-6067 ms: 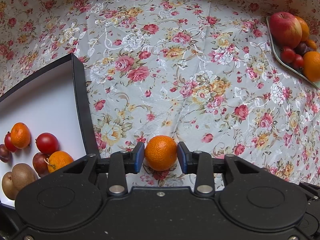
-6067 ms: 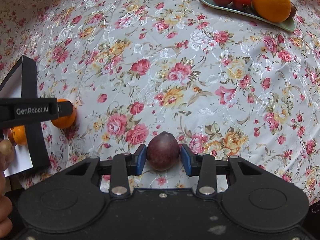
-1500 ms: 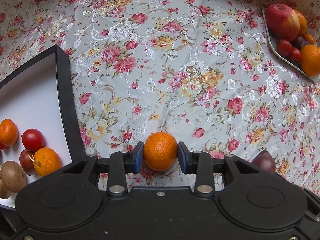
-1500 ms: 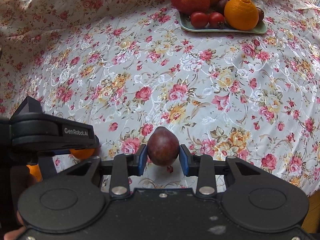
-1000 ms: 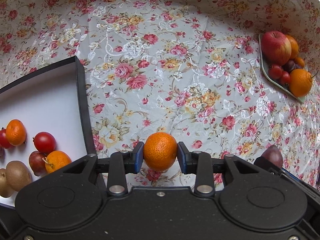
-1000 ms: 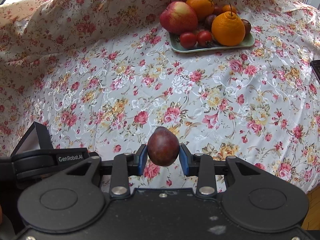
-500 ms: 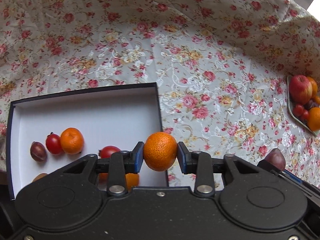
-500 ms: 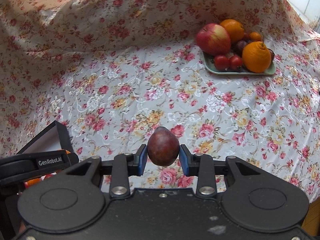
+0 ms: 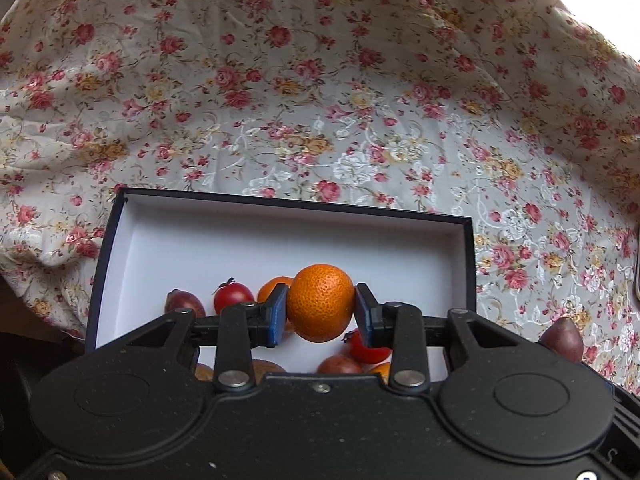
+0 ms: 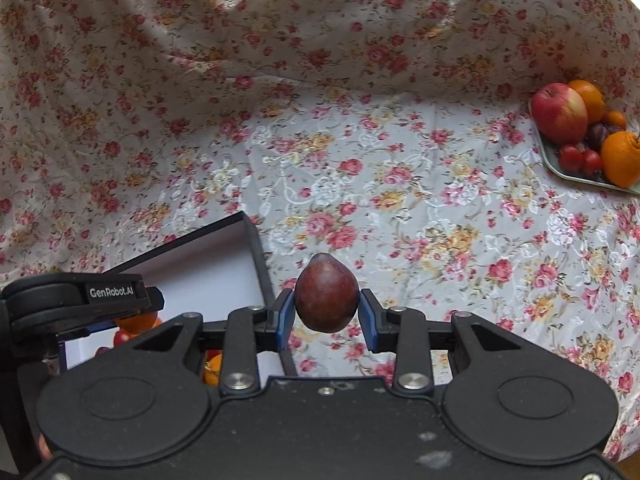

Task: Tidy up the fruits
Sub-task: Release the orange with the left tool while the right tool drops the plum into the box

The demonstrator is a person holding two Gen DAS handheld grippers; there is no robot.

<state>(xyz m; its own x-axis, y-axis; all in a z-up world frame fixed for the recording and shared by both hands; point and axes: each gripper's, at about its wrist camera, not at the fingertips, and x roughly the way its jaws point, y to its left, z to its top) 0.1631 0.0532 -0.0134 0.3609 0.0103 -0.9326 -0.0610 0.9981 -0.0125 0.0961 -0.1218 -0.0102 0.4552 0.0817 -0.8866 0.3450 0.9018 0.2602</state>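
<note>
My left gripper (image 9: 321,308) is shut on a small orange mandarin (image 9: 321,302) and hangs over the black box with a white inside (image 9: 280,240). Several fruits lie in that box: red tomatoes (image 9: 233,298), dark plums (image 9: 185,303) and mandarins. My right gripper (image 10: 326,314) is shut on a dark red plum (image 10: 326,298), above the floral cloth just right of the box's right wall (image 10: 256,256). The left gripper's body (image 10: 80,304) shows at the left of the right wrist view. The held plum (image 9: 562,338) peeks in at the right of the left wrist view.
A pale green tray (image 10: 560,168) at the far right holds an apple (image 10: 560,114), oranges, tomatoes and a plum. Floral cloth (image 10: 360,160) covers the table and rises in folds behind. A fingertip (image 10: 42,446) shows at the lower left.
Both grippers have swung left with their fruits. The box has come from the left edge to the middle of the left wrist view, and the tray has slid to the right.
</note>
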